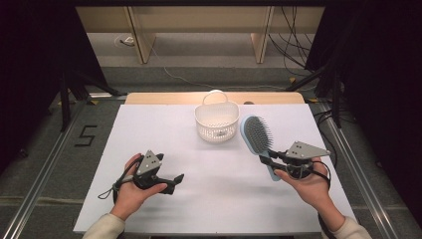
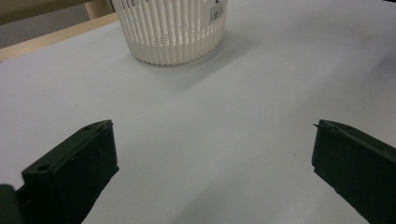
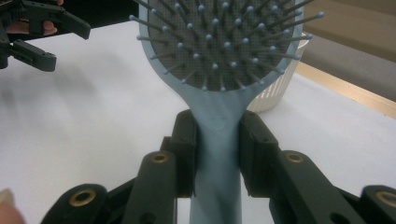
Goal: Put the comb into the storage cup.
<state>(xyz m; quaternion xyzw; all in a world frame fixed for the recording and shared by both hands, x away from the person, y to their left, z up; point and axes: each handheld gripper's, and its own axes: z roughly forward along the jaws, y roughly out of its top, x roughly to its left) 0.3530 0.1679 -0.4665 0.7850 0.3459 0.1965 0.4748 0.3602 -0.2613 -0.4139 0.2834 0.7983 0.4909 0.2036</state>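
A light blue hairbrush (image 1: 257,134) with a grey bristle pad is held off the table at the right, its head toward the white slatted basket (image 1: 216,120). My right gripper (image 1: 266,158) is shut on the brush's handle (image 3: 217,140), both black pads pressing its sides just below the head. My left gripper (image 1: 175,181) rests in the hand at the front left, jaws wide open with nothing between them (image 2: 212,140), pointing toward the basket (image 2: 170,30). From the right gripper view the left gripper (image 3: 37,32) shows at top left.
The white table top (image 1: 164,144) has a wooden strip along its far edge. The basket stands at the middle back and carries a handle. Dark stands and cables sit on the floor to both sides, with wooden table legs behind.
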